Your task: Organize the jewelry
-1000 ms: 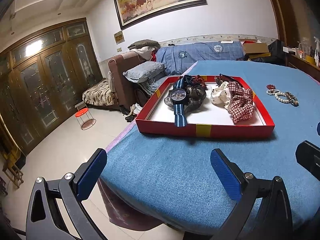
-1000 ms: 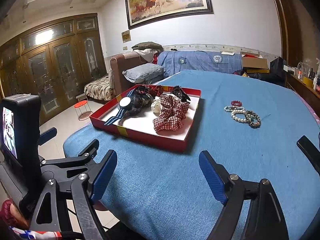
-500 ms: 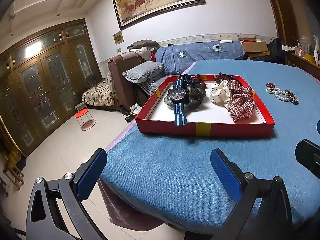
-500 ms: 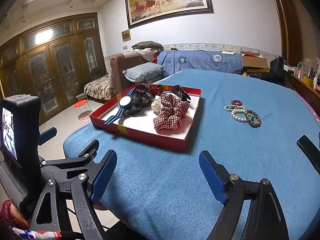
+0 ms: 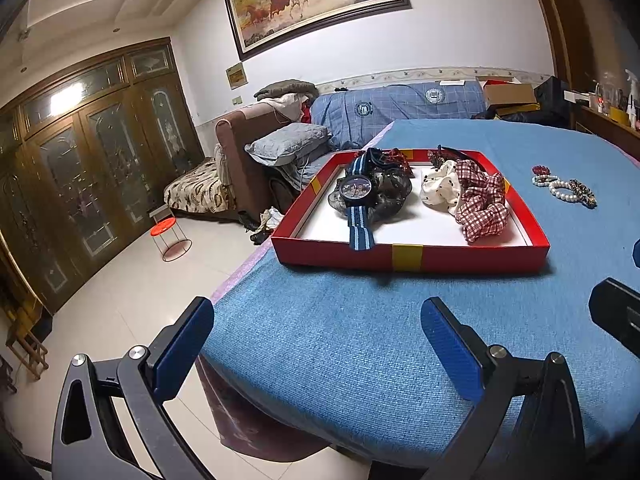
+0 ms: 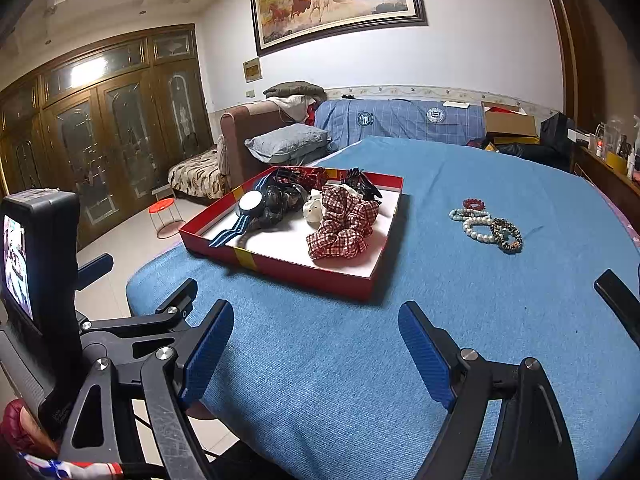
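A red box lid [image 5: 408, 258] [image 6: 280, 266] with a white floor sits on the blue table cloth [image 5: 360, 336]. In it lie a watch with a blue striped strap [image 5: 358, 200] [image 6: 244, 216], a red checked scrunchie [image 5: 480, 204] [image 6: 342, 220], a white dotted scrunchie [image 5: 438, 186] and dark hair pieces. Several bead bracelets [image 5: 564, 186] [image 6: 486, 226] lie on the cloth to the right of the lid. My left gripper [image 5: 316, 348] is open and empty at the near table edge. My right gripper [image 6: 316, 348] is open and empty, in front of the lid.
The left gripper's body and screen [image 6: 40, 264] stand at the left of the right wrist view. The table's near-left edge drops to a tiled floor [image 5: 100, 300]. A sofa with pillows [image 5: 288, 144] and a small red stool [image 5: 170, 234] stand beyond.
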Available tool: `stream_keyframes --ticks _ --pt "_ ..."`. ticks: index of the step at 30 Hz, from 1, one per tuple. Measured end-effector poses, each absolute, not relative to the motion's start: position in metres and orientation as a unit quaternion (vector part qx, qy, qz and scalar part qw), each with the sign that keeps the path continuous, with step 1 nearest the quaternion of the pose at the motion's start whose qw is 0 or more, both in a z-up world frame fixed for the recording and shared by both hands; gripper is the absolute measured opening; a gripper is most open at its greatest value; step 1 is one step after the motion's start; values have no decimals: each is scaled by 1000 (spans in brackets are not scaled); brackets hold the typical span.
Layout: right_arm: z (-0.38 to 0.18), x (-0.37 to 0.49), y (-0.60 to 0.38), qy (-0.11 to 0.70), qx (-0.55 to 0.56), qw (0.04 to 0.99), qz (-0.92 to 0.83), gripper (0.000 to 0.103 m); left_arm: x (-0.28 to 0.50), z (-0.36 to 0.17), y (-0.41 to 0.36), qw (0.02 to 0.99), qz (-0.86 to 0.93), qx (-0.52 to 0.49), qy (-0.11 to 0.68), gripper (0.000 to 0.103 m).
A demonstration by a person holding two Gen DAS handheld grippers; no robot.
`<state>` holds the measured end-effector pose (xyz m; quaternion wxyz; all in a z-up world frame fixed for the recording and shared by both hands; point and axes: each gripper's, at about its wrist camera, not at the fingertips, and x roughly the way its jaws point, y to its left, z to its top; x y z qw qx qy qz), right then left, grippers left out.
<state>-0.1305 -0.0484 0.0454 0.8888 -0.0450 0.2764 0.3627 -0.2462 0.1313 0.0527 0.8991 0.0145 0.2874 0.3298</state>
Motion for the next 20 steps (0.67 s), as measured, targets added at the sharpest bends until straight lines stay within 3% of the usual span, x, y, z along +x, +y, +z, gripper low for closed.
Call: stream_keyframes --ticks 20 --pt "44 -129 -50 282 -38 888 361 88 -253 53 134 909 305 7 284 103"
